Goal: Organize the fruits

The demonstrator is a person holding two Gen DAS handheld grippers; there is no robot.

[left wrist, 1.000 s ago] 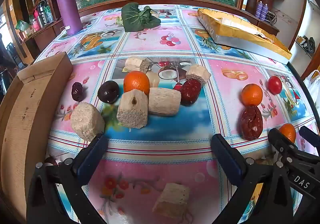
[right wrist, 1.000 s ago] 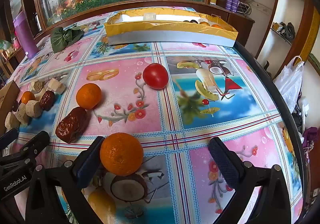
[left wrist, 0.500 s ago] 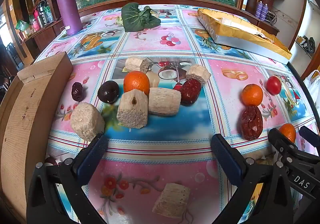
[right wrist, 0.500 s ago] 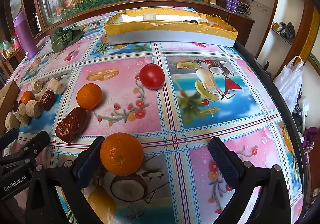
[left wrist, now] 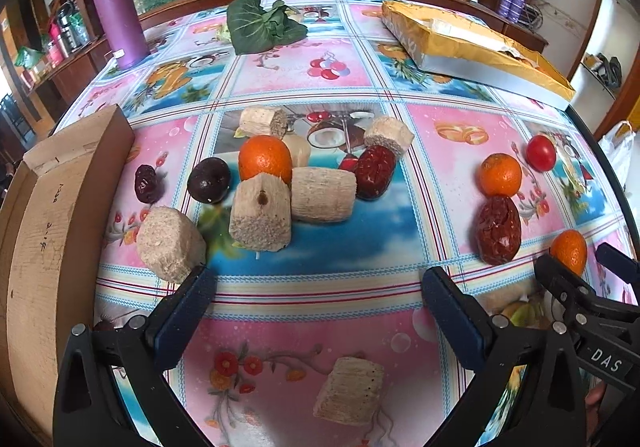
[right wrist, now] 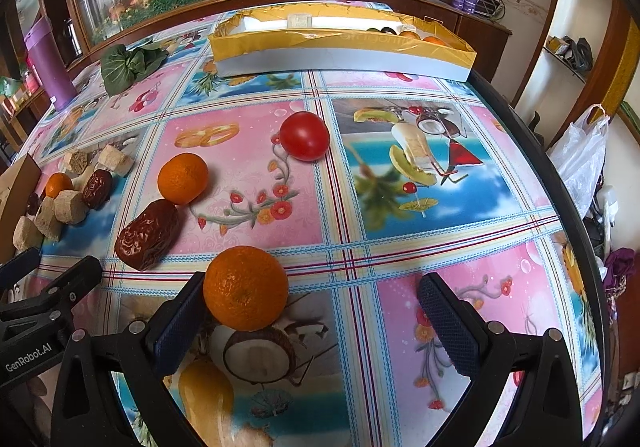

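the right gripper (right wrist: 316, 307) stands with its jaws spread wide and holds nothing; a mandarin (right wrist: 245, 288) sits on the table just inside its left finger (right wrist: 176, 327), touching or nearly touching the pad, while the other finger is well clear of it. past that mandarin lies a wrinkled red date (right wrist: 148, 233), and just beyond the date a second mandarin (right wrist: 183, 178), the two touching or nearly so. a tomato (right wrist: 305, 135) lies farther out from the mandarin in the jaws, alone on a pink square of the fruit-printed tablecloth (right wrist: 440, 207). at the far edge beyond the tomato stands a yellow-lined box (right wrist: 344, 47) with a few fruits in its right end; faint lettering on its yellow wall is too blurred to read.

the left gripper (left wrist: 316, 299) is likewise wide open and empty, hovering low over the cloth. ahead of it is a cluster of pale cork-like cylinders (left wrist: 262, 217) mixed with an orange mandarin (left wrist: 265, 159), a red date (left wrist: 375, 171), a dark round fruit (left wrist: 209, 185) and a small dark date (left wrist: 147, 183). one more cylinder (left wrist: 349, 391) lies between the left gripper's arms. left of the cluster is a wooden box (left wrist: 44, 227) with faint handwritten marks that cannot be read.

"genrobot.ai" shows on the left gripper's body in the right view, and "das" on the right gripper's body in the left view.
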